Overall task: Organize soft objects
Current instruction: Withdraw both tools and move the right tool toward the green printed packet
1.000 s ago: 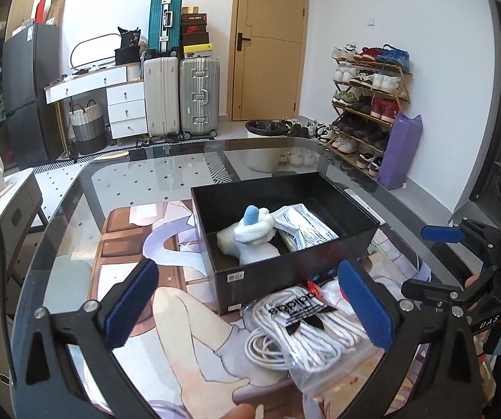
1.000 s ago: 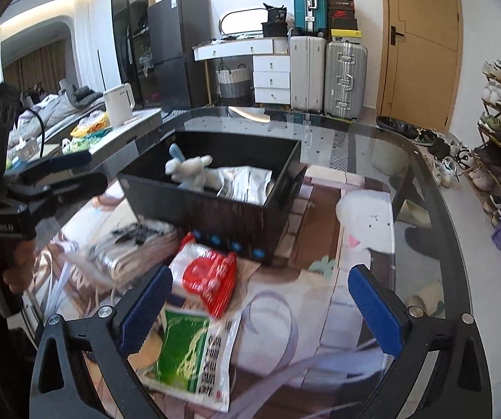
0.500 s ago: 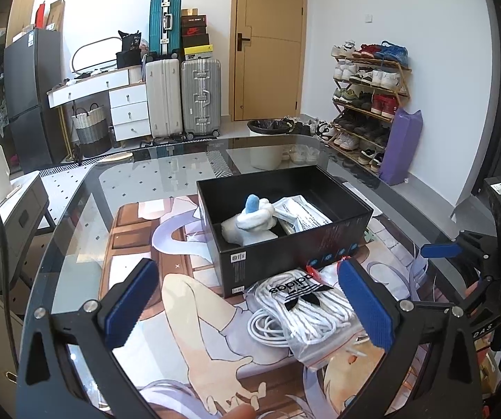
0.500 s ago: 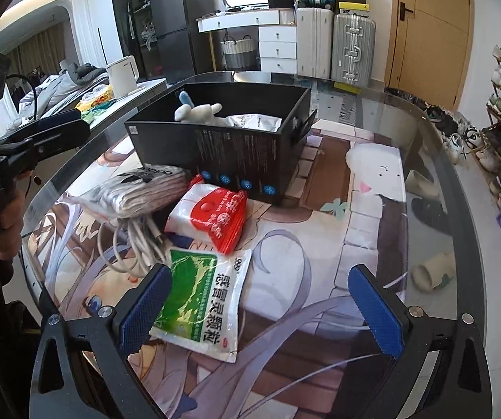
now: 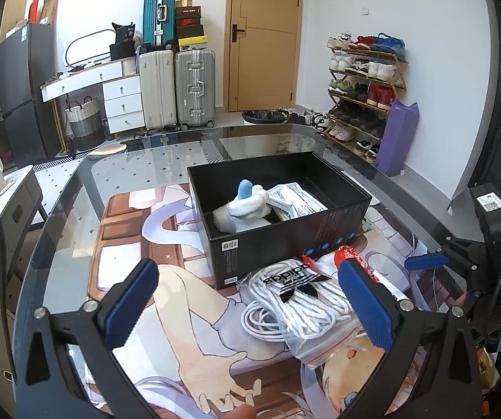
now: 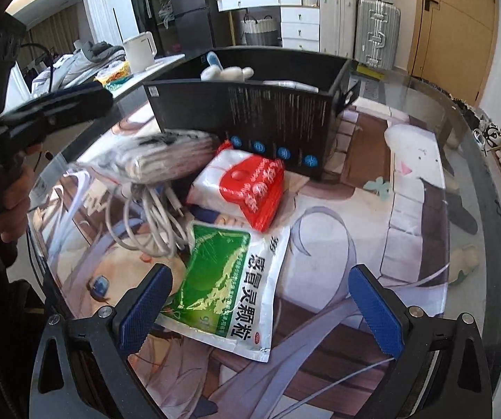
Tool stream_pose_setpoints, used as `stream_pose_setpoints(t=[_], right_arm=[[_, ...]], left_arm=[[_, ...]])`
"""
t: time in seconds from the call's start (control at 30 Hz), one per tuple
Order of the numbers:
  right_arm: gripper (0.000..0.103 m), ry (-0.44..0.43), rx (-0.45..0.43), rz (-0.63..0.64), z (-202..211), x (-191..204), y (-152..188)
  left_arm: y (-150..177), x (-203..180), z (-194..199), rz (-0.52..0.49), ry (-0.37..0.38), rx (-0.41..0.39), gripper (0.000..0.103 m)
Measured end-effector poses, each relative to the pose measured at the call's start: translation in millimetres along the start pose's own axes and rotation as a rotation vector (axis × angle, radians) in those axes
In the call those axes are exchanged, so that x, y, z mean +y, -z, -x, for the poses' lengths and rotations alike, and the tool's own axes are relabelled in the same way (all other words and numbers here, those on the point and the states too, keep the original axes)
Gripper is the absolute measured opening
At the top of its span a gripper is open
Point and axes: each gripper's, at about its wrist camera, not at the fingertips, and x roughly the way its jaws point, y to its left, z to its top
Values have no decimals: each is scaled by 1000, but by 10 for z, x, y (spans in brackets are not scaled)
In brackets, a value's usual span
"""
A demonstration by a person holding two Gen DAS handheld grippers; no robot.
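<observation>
Between my left gripper [image 5: 250,305] pads, spread wide and empty: Adidas bag of white laces [image 5: 299,300], coiled cable [image 5: 260,321] beside it. My right gripper [image 6: 260,309] likewise agape over green-white medicine sachet [image 6: 229,286]. Beyond: red-white pack [image 6: 243,185] against black shoebox [image 5: 285,234] holding plush toy [image 5: 247,206], on glass table [image 5: 75,181].

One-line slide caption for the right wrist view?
Open right gripper above green sachet, red packet beside black box.
</observation>
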Motion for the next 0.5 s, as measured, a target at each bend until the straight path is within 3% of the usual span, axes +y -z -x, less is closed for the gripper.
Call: stream_pose_setpoints(t=[0.5], right_arm=[[102,42,-3,-11,-20,-140,39]], left_arm=[[28,4,-38,-6,-2,14,103]])
